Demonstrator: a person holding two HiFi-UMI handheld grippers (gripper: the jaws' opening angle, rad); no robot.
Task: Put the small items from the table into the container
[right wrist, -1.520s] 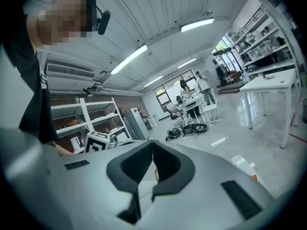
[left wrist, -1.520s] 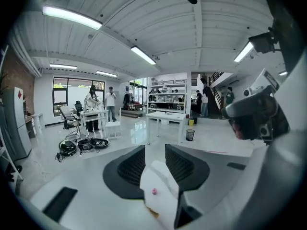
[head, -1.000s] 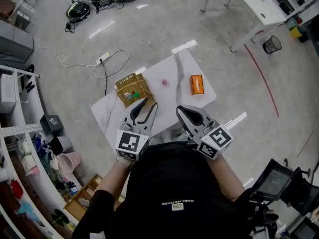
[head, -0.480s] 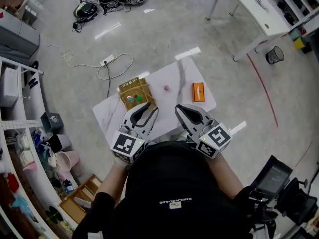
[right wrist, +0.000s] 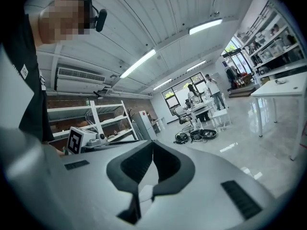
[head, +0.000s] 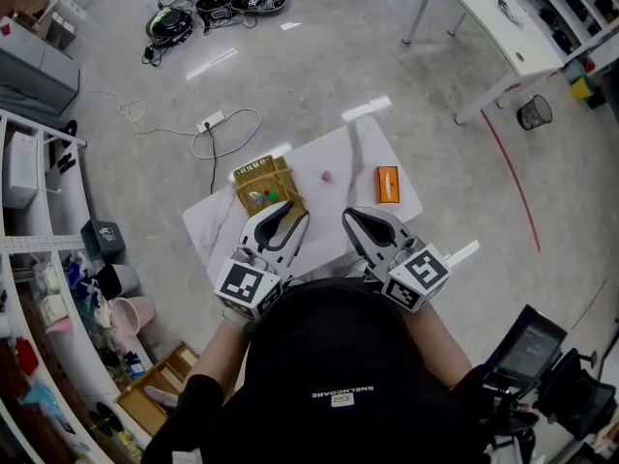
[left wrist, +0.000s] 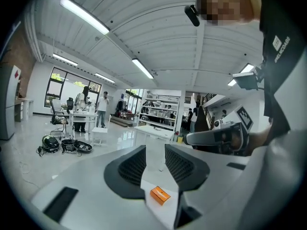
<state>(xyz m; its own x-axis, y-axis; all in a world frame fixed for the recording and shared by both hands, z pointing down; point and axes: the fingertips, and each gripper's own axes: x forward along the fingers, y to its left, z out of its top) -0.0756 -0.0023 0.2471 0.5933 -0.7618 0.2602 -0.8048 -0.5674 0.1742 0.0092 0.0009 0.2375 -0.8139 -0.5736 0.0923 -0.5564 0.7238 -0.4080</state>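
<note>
Glossy grey floor surrounds a white marble bench at the middle of the head view. A golden-brown container sits on the bench toward 11 o'clock, with small green and red bits inside it. A pink item lies on the bare top near the centre, apart from the container. An orange box lies toward 3 o'clock. The left tool hangs over the near edge, its tips just short of the container at 6 o'clock of it. The right tool hangs beside it at 5 o'clock of the pink item. A cable loops on the floor at 11 o'clock, and a long white table stands at 1 o'clock.

Left gripper view: the left tool points across the room, its jaws spread with nothing between the pads. Low in the gap, the orange box shows on the bench beneath. The right tool shows at 3 o'clock.

Right gripper view: the right tool has its jaws pressed together at the tips, pinching nothing. The left tool's marker cube shows at 9 o'clock.
</note>
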